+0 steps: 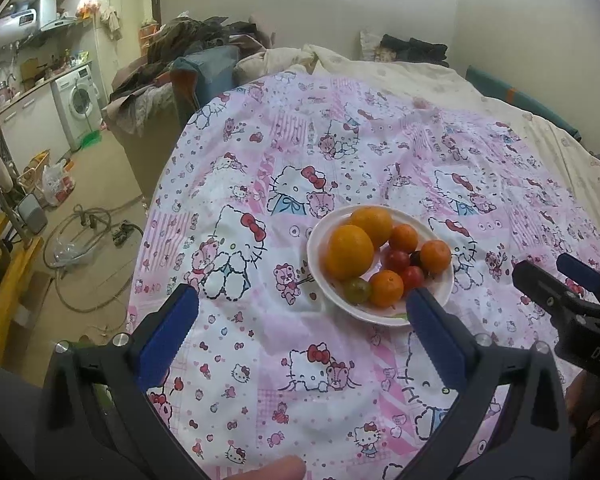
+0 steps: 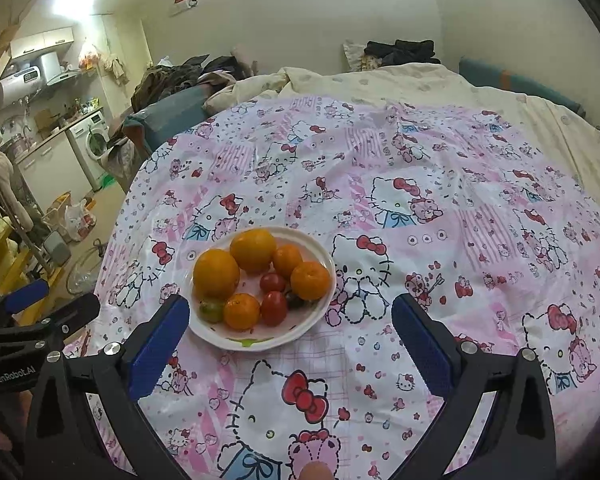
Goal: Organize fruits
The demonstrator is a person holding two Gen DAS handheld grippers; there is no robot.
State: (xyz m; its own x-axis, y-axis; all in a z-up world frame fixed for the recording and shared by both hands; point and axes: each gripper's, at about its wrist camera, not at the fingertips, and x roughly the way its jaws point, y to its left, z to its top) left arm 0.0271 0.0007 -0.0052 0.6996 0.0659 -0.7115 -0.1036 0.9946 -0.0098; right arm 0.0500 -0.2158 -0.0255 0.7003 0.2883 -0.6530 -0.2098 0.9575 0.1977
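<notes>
A white plate [image 1: 440, 298] [image 2: 320, 308] rests on the pink cartoon-print cloth. It carries two large oranges [image 1: 350, 252] [image 2: 216, 273], three small tangerines [image 1: 386, 289] [image 2: 310, 281], red cherry tomatoes [image 1: 397, 261] [image 2: 274, 308] and one green tomato [image 1: 357, 290] [image 2: 212, 310]. My left gripper [image 1: 302, 308] is open, low over the cloth, its right finger just in front of the plate's near rim. My right gripper [image 2: 290, 318] is open too, its left finger beside the plate's near-left rim. Neither holds anything. The right gripper [image 1: 572, 284] shows at the left wrist view's right edge.
The cloth [image 1: 300, 380] [image 2: 440, 200] covers a bed, with cream bedding [image 2: 380, 80] and clothes behind. To the left lies the floor with a hose [image 1: 80, 248], bags, a yellow wooden frame [image 1: 8, 280] and a washing machine [image 1: 80, 104]. Walls stand behind and to the right.
</notes>
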